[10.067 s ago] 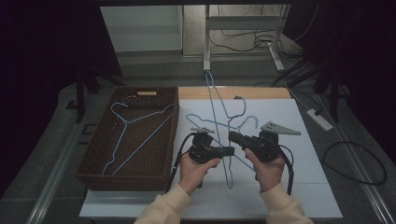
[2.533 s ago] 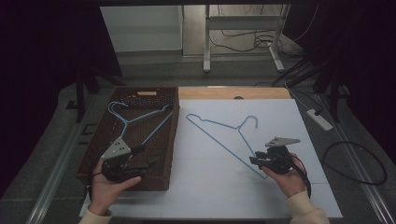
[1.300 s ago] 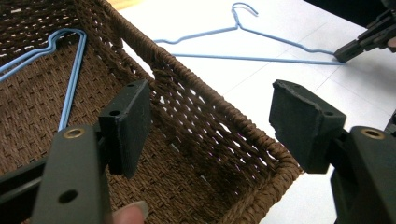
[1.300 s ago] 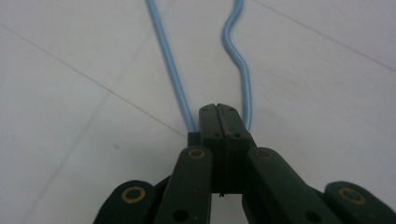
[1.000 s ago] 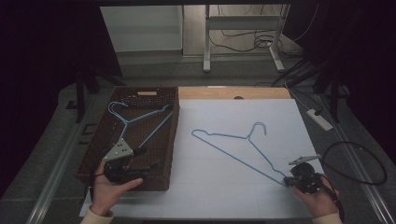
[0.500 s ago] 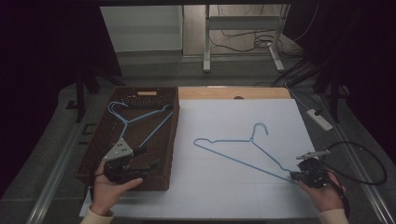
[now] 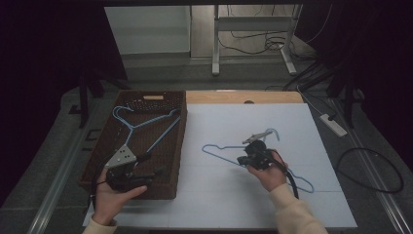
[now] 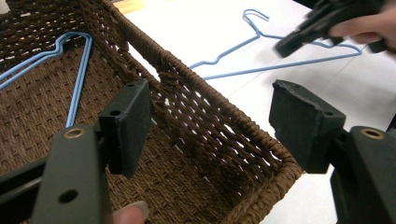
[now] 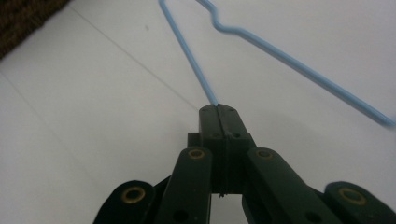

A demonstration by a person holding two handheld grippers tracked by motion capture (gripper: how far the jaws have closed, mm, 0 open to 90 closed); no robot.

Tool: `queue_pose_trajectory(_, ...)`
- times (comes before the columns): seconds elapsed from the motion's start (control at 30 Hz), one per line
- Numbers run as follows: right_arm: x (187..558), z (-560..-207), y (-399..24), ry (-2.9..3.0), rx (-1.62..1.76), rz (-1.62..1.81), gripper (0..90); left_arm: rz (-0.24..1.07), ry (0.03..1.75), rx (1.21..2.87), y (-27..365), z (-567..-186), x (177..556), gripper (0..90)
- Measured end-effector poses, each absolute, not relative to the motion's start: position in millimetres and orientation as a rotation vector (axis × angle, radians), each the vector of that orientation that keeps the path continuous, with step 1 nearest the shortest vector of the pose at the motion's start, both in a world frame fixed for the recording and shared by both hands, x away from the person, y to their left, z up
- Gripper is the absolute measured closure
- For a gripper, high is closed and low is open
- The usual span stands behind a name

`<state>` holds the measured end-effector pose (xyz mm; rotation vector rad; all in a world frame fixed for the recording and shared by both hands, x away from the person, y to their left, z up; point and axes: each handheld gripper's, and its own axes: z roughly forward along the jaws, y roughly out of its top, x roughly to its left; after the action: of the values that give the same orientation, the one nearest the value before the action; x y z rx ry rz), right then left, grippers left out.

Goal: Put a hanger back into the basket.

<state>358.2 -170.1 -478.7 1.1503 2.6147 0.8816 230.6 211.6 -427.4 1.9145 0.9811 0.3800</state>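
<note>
Blue wire hanger (image 7: 229,153) lies on the white table (image 7: 219,195), right of the wicker basket (image 7: 173,161), and the right gripper (image 7: 242,159) has its jaws pressed together on the hanger's long bottom wire, near the middle of the sheet. In the right gripper view that wire runs straight out from between the closed jaws (image 9: 218,108), while the hanger's shoulder bar (image 9: 299,60) crosses the upper right, blurred and cut off by the frame edge. From the high view the right hand (image 7: 267,173) and the gripper body cover the middle of the hanger, so only its left corner, its hook (image 7: 274,132) and a stretch at lower right can be made out.

A second blue hanger (image 7: 141,124) lies inside the basket, toward its far end. The left gripper (image 7: 151,165) is held over the basket's near end with its jaws spread wide and nothing between them; in the left gripper view they frame the basket's woven rim (image 8: 224,112), with the other gripper (image 8: 322,25) and the table hanger (image 8: 261,51) farther off.

The table's far edge shows a strip of bare wood (image 7: 243,96). Beyond it the room is dim (much of it black), with a metal stand (image 7: 253,29), loose cables (image 7: 370,170) and a power strip (image 7: 333,124) on the grey floor.
</note>
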Motion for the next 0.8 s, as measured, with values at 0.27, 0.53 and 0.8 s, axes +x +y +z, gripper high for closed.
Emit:
queue_pose_trajectory(0.27,400,-502,-135,2.614,1.224,0.938,90.0,0.378,0.981,1.918,212,-429,231,31.0)
queue_pose_trajectory(0.53,413,-517,-114,2.630,1.238,0.918,90.0,0.382,0.989,1.908,217,-429,231,31.0)
queue_pose_trajectory(0.8,398,-517,-111,2.699,1.184,0.912,90.0,0.387,0.988,1.906,218,-427,230,31.0)
